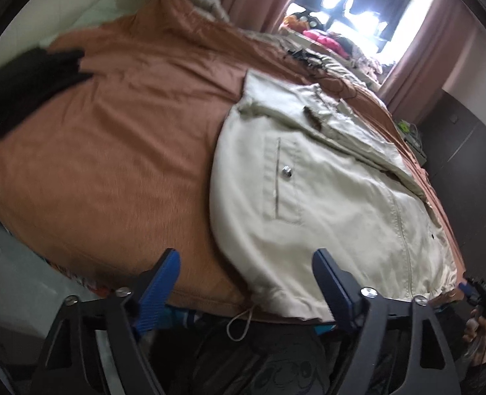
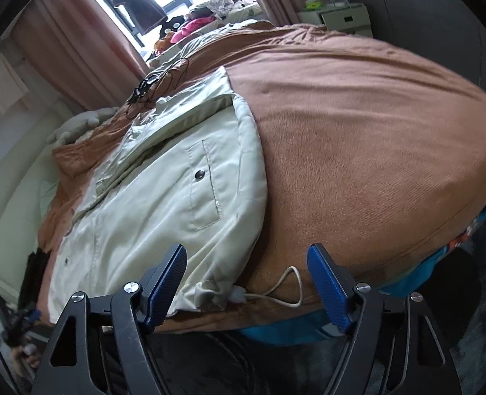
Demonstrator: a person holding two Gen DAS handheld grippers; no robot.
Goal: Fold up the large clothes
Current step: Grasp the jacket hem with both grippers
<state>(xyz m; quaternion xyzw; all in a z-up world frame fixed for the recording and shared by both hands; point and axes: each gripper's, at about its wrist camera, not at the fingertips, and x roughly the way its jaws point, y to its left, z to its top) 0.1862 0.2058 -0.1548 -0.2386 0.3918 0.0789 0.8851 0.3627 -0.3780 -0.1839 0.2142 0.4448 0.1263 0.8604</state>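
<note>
beige jacket (image 1: 328, 197) spread flat on the orange-brown blanket (image 1: 111, 151) covering the bed, hem at the near edge, snap pocket (image 2: 206, 184) facing up. left claw (image 1: 246, 283) spread wide above the hem corner, blue pads (image 1: 164, 279) clear of the cloth, drawstring (image 1: 239, 321) dangling below. right claw (image 2: 247, 283) likewise spread, poised over the other hem corner and its white cord loop (image 2: 289, 288), gripping nothing. black garment (image 1: 29, 82) heaped at the blanket's far left. pink curtains (image 2: 78, 49) beside a bright window.
</note>
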